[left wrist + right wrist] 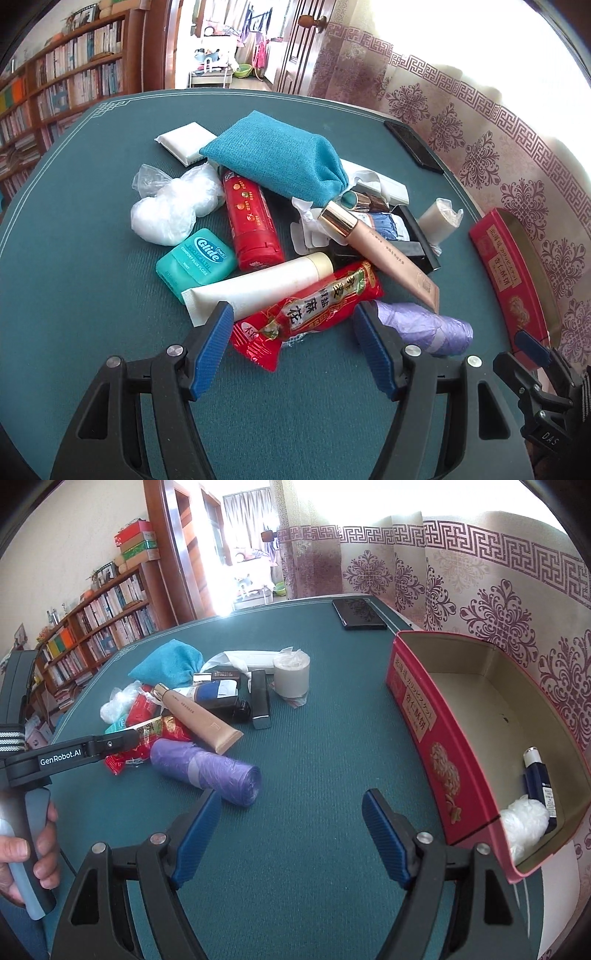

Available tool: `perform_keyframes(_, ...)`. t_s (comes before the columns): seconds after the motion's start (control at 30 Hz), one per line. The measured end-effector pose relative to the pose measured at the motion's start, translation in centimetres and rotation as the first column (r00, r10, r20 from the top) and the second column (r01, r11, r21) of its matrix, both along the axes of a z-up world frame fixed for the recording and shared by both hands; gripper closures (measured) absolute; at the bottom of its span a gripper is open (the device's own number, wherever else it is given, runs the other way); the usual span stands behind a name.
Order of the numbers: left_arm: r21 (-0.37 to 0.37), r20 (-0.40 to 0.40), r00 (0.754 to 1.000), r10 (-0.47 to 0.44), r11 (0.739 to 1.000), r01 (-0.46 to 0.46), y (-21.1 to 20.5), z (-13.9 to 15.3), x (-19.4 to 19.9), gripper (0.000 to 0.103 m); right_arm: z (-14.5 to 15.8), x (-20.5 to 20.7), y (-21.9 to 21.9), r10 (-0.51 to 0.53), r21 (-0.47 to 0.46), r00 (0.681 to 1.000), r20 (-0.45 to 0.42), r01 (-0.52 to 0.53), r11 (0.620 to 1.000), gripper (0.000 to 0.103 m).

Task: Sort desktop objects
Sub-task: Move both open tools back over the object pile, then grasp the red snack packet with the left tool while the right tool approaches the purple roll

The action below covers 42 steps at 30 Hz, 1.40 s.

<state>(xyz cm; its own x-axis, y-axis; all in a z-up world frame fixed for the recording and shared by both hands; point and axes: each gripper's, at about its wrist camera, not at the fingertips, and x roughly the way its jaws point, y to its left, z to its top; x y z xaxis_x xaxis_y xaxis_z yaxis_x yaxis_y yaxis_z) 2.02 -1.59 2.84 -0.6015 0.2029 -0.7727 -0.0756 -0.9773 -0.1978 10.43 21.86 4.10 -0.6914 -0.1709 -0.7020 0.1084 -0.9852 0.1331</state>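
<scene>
**Left wrist view: approach to pile, nothing held**

Left wrist view, nearest first: left gripper (293, 328) jaws apart, empty, hovering over the near edge of the pile. Red snack packet (310, 314) lies between the fingertips, untouched as far as I can tell. White tube (258, 286) just beside the left pad; purple bag roll (424, 326) just beside the right pad.

Right gripper (291, 827) jaws apart, empty, over bare mat (314, 760), between the roll and the red tin (436, 760). Tin is open; a dark blue tube (540, 781) and a white plastic wad (524, 821) already inside.

Step, as judged: sorting is early on, most items remain in the pile. Likely next pick is the packet, or the roll for the right side. Calls for lowering squarely and closing on one item only.

In the way: packet overlaps the white tube, and the beige tube (384, 247) rests close above; a drag could shift both.

Farther: floss box (197, 256), red bottle (251, 221), teal pouch (277, 155), phone (413, 147) well apart at the far edge.
</scene>
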Motion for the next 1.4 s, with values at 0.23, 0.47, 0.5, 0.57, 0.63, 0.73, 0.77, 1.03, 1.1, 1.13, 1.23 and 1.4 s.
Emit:
perform_keyframes(0.23,-0.049,-0.003,1.000,-0.008,0.999,0.008,0.9,-0.6,-0.4,0.031,-0.6,-0.5,0.3,-0.004,-0.023,1.000,0.028,0.005,1.000,0.021)
perform_keyframes(0.47,-0.009,0.027,0.997,-0.071,0.997,0.071,1.7,-1.1,-0.7,0.026,-0.8,-0.5,0.8,-0.006,-0.059,0.999,0.035,0.008,0.998,0.021)
perform_keyframes(0.5,-0.006,0.036,0.996,-0.081,0.997,0.081,1.9,-1.2,-0.6,0.026,-0.9,-0.5,0.9,-0.006,-0.063,0.999,0.037,0.009,0.998,0.021)
perform_keyframes(0.57,0.012,0.048,0.993,-0.107,0.994,0.107,2.2,-1.3,-0.4,0.026,-1.0,-0.5,1.0,-0.008,-0.070,0.999,0.042,0.011,0.997,0.021)
perform_keyframes(0.63,0.042,0.056,0.989,-0.140,0.990,0.138,2.5,-1.2,0.0,0.026,-1.0,-0.5,1.1,-0.008,-0.075,0.999,0.045,0.011,0.997,0.021)
perform_keyframes(0.73,0.109,0.075,0.975,-0.208,0.974,0.199,3.1,-1.2,0.7,0.026,-1.0,-0.6,1.3,-0.006,-0.076,0.999,0.048,0.010,0.997,0.021)
perform_keyframes(0.77,0.134,0.082,0.969,-0.235,0.966,0.223,3.3,-1.3,0.8,0.026,-1.0,-0.6,1.3,-0.005,-0.075,0.999,0.049,0.009,0.997,0.021)
perform_keyframes(1.03,0.049,0.070,0.979,-0.190,0.981,0.187,4.0,-0.8,0.8,0.026,-1.0,-0.5,1.5,-0.001,-0.070,0.999,0.048,0.004,0.998,0.021)
perform_keyframes(1.1,0.008,0.072,0.982,-0.175,0.985,0.175,4.3,-0.6,0.1,0.026,-0.9,-0.4,1.4,0.008,-0.067,0.999,0.043,-0.005,0.998,0.021)
perform_keyframes(1.13,-0.011,0.070,0.981,-0.179,0.984,0.180,4.7,-0.5,-0.2,0.026,-0.9,-0.4,1.3,0.013,-0.064,0.999,0.042,-0.011,0.998,0.021)
perform_keyframes(1.23,-0.072,0.080,0.974,-0.211,0.974,0.216,6.3,-0.7,-1.1,0.026,-0.9,-0.4,1.0,0.027,-0.060,0.999,0.038,-0.025,0.998,0.021)
perform_keyframes(1.4,-0.186,0.064,0.971,-0.232,0.953,0.240,8.5,-1.5,-1.6,0.026,-0.9,-0.3,1.1,0.041,-0.073,0.999,0.036,-0.039,0.997,0.021)
